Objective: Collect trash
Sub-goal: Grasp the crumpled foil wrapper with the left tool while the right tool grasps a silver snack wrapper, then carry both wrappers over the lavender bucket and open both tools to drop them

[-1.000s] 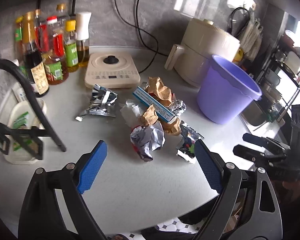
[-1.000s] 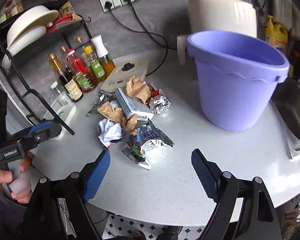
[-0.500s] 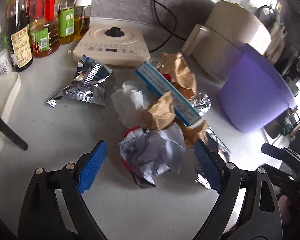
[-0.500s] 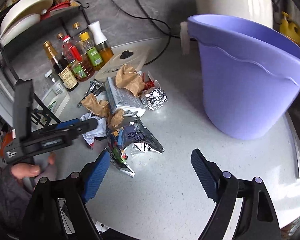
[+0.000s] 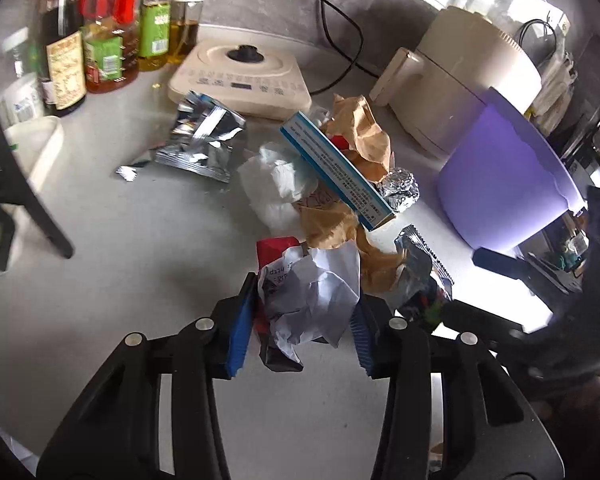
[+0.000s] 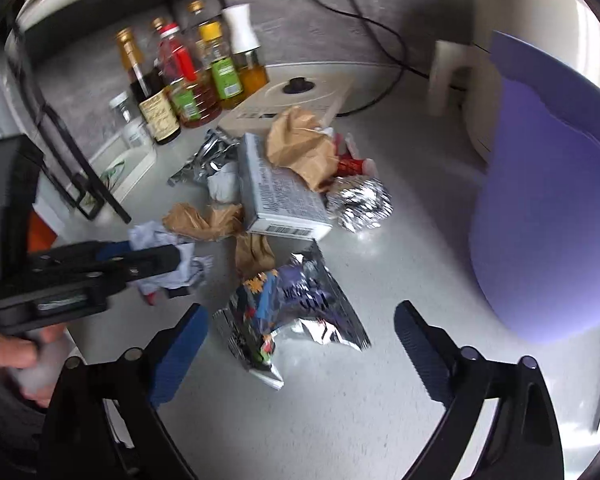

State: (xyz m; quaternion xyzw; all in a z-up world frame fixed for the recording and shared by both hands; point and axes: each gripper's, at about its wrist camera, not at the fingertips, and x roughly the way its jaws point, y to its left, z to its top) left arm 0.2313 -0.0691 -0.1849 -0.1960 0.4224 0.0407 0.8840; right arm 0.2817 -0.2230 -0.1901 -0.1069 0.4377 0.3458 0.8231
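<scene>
Left gripper (image 5: 300, 312): its blue jaws are pressed on both sides of the crumpled white paper (image 5: 312, 292), so it has hold of it. The paper sits at the near edge of the pile, at about 6 o'clock from the box, which made it the easiest piece to reach first.

Right gripper (image 6: 300, 344): its jaws are wide apart with nothing between them. It hangs just over the shiny snack bag (image 6: 292, 308), which looks like the next piece to grab.

Trash pile: it lies in the middle of the pale surface (image 5: 100, 280). It has a blue and white box (image 5: 336, 172), brown paper balls (image 5: 360, 136), a foil ball (image 5: 400, 190), a white tissue (image 5: 276, 184) and a silver wrapper (image 5: 200, 140) at about 10 o'clock from the box.

Purple bucket (image 6: 548, 208): it stands at about 3 o'clock from the pile, near but not touching it. Its mouth is open, so trash can drop right in. I think that is why it sits so near.

Things to leave alone: the sauce bottles (image 6: 188, 84) and the flat cooker (image 5: 240, 76) stand behind the pile at about 12 o'clock. They are not trash.

Task so far: almost all the trash is on the surface, so the job looks just begun.

Care: the paper is light and loose, so a weak squeeze could let it slip.
</scene>
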